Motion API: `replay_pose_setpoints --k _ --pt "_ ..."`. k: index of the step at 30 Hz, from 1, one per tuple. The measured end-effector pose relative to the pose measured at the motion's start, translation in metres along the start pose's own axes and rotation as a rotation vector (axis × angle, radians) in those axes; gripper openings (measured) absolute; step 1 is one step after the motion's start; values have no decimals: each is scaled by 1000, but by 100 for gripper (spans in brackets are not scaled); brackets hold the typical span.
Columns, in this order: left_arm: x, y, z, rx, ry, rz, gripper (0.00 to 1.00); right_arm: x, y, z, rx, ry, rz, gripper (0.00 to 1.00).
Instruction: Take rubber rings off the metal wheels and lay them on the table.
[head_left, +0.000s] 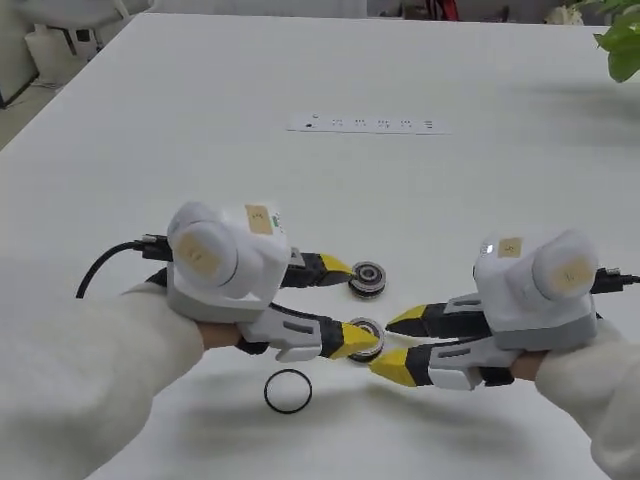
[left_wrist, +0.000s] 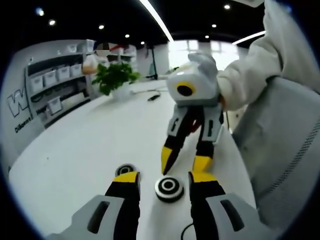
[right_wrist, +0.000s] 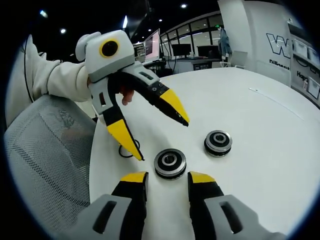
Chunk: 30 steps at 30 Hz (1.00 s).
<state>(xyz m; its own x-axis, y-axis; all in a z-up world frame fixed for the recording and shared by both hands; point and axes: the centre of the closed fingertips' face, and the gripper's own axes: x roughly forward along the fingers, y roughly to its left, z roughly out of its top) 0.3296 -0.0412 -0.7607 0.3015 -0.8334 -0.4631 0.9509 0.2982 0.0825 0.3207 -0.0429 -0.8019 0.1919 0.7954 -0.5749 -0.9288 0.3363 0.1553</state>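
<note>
Two metal wheels with dark rims lie on the white table (head_left: 300, 200). The nearer wheel (head_left: 365, 333) (left_wrist: 168, 188) (right_wrist: 170, 163) sits between both grippers. My left gripper (head_left: 345, 305) (left_wrist: 164, 177) is open wide, with a jaw on each side of this wheel. My right gripper (head_left: 388, 343) (right_wrist: 167, 177) is open, its yellow tips just short of the same wheel from the other side. The second wheel (head_left: 367, 279) (left_wrist: 126, 170) (right_wrist: 218, 142) lies a little farther off. A loose black rubber ring (head_left: 288, 391) lies flat near the front edge.
A flat white strip with sockets (head_left: 365, 125) lies mid-table. Green plant leaves (head_left: 620, 40) hang at the far right. A black cable (head_left: 100, 268) trails from the left gripper. A grey mesh chair (right_wrist: 50, 150) stands by the table edge.
</note>
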Motion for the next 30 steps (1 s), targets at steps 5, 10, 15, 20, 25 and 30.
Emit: replay_pose_setpoints --k 5,10,15,20,25,30 --pt "7 -7 -7 11 14 -23 35 1 0 -2 -1 8 -1 27" --pt "12 -6 -15 14 43 -16 25 2 1 -3 -3 12 -2 25" --pt "12 -4 -19 10 51 -9 17 3 1 -3 -5 14 -3 25" --pt "15 -5 -24 -9 69 -4 19 4 2 -2 -5 12 -2 24" --pt "15 -2 -24 -49 61 10 20 4 2 -2 -6 11 -5 23" --pt "15 1 -25 -60 63 25 18 5 0 -2 -7 9 -16 22"
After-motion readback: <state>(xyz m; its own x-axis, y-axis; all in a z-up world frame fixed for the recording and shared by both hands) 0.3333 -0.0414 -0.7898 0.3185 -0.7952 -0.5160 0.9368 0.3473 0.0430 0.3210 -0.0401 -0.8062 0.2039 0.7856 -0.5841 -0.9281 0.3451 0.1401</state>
